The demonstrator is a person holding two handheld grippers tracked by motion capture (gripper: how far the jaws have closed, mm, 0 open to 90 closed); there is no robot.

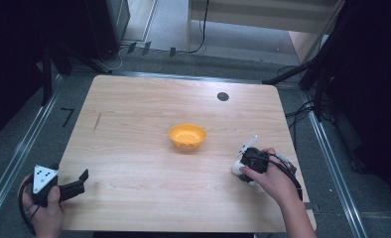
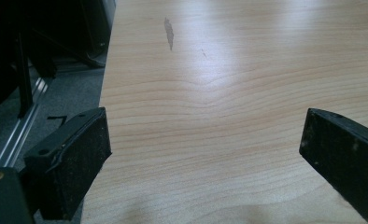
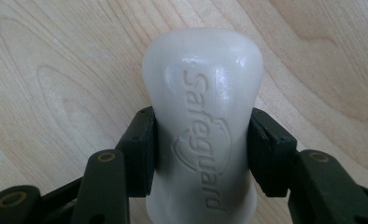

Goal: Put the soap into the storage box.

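On the wooden table (image 1: pixel 134 129) my right gripper (image 3: pixel 201 149) clamps a white soap bar (image 3: pixel 203 121) near the right edge, beside an orange bowl (image 1: pixel 187 136); my left gripper (image 2: pixel 205 154) gapes empty.

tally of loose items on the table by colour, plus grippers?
White: 1, bar of soap, clamped in the right gripper
Orange: 1, bowl, mid-table
Black grippers: 2, right one and the left gripper, jaws apart over bare table
Total: 2 loose items, 2 grippers
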